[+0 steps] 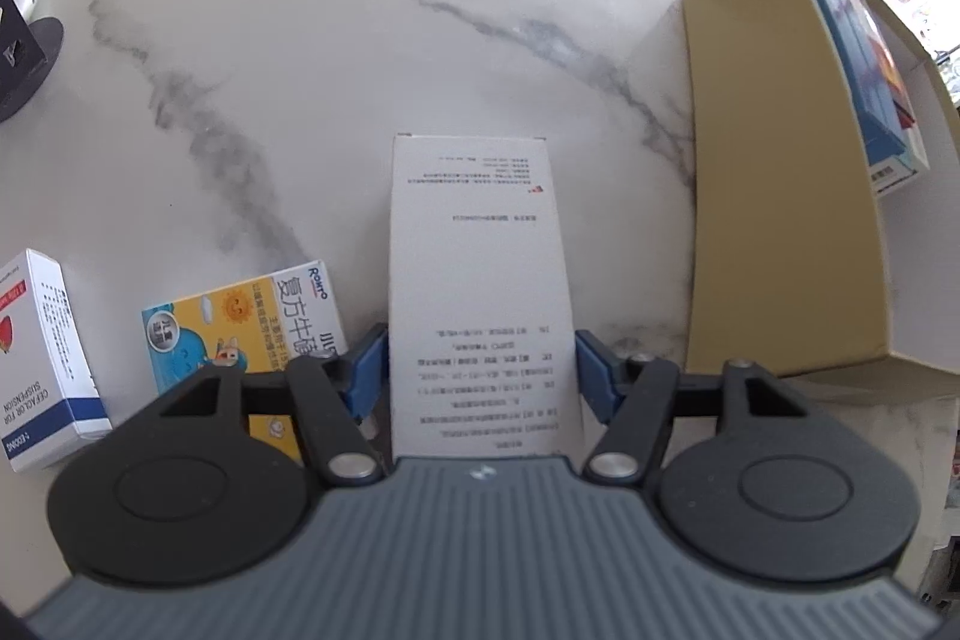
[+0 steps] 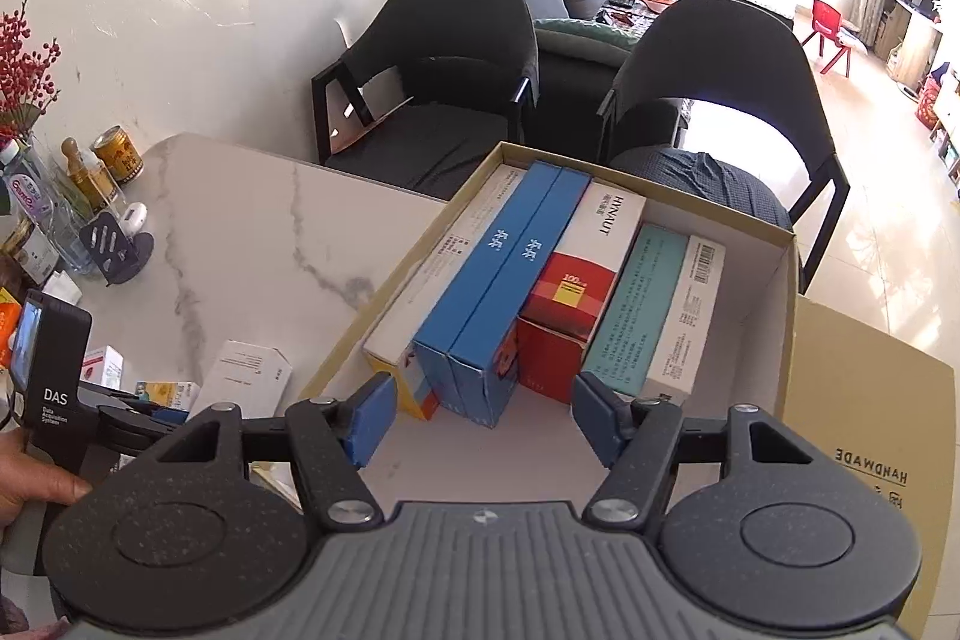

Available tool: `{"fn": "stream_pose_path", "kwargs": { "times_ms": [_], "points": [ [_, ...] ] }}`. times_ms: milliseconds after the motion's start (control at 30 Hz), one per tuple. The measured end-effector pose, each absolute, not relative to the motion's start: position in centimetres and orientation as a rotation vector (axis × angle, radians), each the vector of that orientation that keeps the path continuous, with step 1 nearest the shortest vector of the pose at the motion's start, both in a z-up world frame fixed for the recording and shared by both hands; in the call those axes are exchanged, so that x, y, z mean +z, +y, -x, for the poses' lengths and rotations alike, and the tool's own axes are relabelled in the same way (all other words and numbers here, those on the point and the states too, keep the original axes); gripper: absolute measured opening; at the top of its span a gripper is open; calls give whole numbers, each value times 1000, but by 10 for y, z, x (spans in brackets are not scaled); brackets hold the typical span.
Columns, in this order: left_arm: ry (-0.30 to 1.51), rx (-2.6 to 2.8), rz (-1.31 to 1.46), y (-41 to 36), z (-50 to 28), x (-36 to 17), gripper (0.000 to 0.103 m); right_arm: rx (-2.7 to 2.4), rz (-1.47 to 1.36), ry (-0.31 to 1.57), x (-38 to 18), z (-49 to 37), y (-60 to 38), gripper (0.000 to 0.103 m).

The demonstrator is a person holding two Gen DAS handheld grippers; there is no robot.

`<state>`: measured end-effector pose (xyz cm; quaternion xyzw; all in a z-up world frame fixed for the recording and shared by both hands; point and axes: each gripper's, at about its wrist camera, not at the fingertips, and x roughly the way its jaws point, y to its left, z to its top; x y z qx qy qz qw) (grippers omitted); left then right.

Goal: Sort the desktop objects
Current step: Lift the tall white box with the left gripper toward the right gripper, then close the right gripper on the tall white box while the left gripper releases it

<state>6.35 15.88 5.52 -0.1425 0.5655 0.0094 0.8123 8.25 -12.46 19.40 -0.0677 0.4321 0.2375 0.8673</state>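
Left gripper (image 1: 480,364) is clasping the white carton (image 1: 480,292); right gripper (image 2: 480,418) is hanging spread, empty.
Likely heading next for the cardboard box (image 2: 786,280), beside the upright packs.

Packets upright in the carton (image 2: 774,280), on the table (image 2: 240,220).

White carton (image 1: 480,280) w/ black print — grey-veined marble table (image 1: 300,58), tan box (image 1: 774,160).
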Motion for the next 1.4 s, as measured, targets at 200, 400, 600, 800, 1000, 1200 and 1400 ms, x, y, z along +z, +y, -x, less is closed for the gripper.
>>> {"fn": "stream_pose_path", "kwargs": {
  "times_ms": [200, 400, 600, 800, 1000, 1200, 1400],
  "points": [
    [1191, -7, 337, 167, -55, 66, 62, 503, 54, 936, 197, -76, -121, 68],
    [1171, -39, 337, 174, -45, 80, 62, 563, -198, 1028, 198, -73, -119, 68],
    [1148, -47, 335, 184, -29, 94, 62, 624, -457, 1159, 189, -69, -103, 68],
    [1124, -39, 343, 196, -15, 104, 62, 693, -535, 1222, 183, -65, -70, 69],
    [1099, -21, 366, 209, -7, 113, 62, 712, -529, 1260, 175, -60, -40, 69],
    [1075, -20, 378, 216, -7, 119, 62, 692, -512, 1267, 172, -57, -29, 70],
    [1030, -70, 436, 216, -9, 131, 62, 684, -555, 1266, 173, -59, -32, 70]
  ]
}}
